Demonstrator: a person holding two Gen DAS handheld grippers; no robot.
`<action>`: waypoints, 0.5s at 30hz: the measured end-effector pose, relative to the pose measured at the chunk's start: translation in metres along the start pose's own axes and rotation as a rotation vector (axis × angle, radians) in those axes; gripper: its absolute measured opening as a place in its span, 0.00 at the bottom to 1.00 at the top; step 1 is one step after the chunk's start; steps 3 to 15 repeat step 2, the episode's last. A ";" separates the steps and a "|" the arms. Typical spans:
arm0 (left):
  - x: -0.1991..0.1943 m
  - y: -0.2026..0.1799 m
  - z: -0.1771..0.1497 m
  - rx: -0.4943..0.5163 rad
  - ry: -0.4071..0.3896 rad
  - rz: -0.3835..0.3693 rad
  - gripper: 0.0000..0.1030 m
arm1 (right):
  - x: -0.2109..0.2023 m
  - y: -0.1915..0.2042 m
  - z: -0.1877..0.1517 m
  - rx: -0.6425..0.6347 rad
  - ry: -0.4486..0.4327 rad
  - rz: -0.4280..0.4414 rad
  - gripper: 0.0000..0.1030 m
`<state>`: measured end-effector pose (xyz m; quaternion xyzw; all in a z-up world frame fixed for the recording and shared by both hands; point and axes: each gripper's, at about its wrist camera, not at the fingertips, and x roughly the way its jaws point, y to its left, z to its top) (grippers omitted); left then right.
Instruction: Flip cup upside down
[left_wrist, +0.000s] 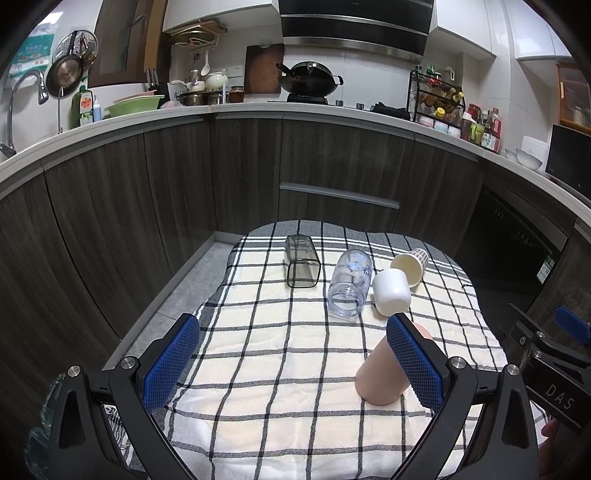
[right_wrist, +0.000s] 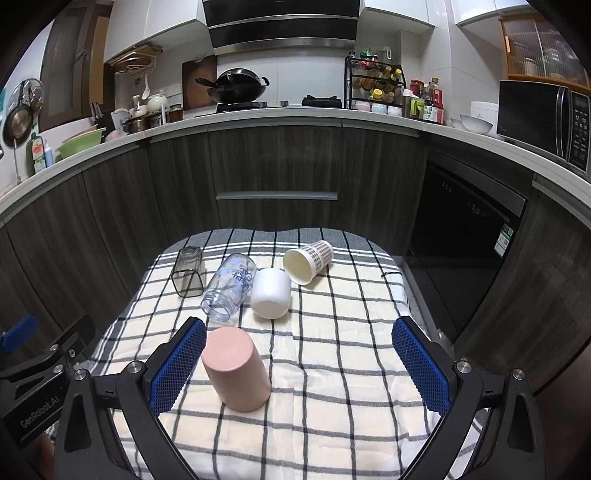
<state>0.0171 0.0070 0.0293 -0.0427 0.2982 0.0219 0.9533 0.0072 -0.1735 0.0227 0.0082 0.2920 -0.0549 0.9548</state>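
Observation:
A pink cup stands upside down on the checked cloth, just inside my right gripper's left finger; it also shows in the left wrist view partly behind my left gripper's right finger. Farther back lie a white cup, a clear printed cup, a smoky square glass and a patterned paper cup, all on their sides. My left gripper is open and empty. My right gripper is open and empty.
The cloth covers a small table in front of dark wood kitchen cabinets. A dishwasher front is at the right. The floor drops off left of the table. The other gripper's body shows at the right edge.

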 end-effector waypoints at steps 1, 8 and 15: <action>0.000 0.000 0.000 0.002 -0.004 0.006 1.00 | 0.000 0.000 0.000 -0.002 0.000 -0.001 0.98; 0.001 -0.001 0.000 0.006 -0.001 0.008 1.00 | 0.000 0.000 0.000 -0.003 0.001 -0.001 0.98; 0.001 -0.001 0.000 0.006 -0.001 0.008 1.00 | 0.000 0.000 0.000 -0.003 0.001 -0.001 0.98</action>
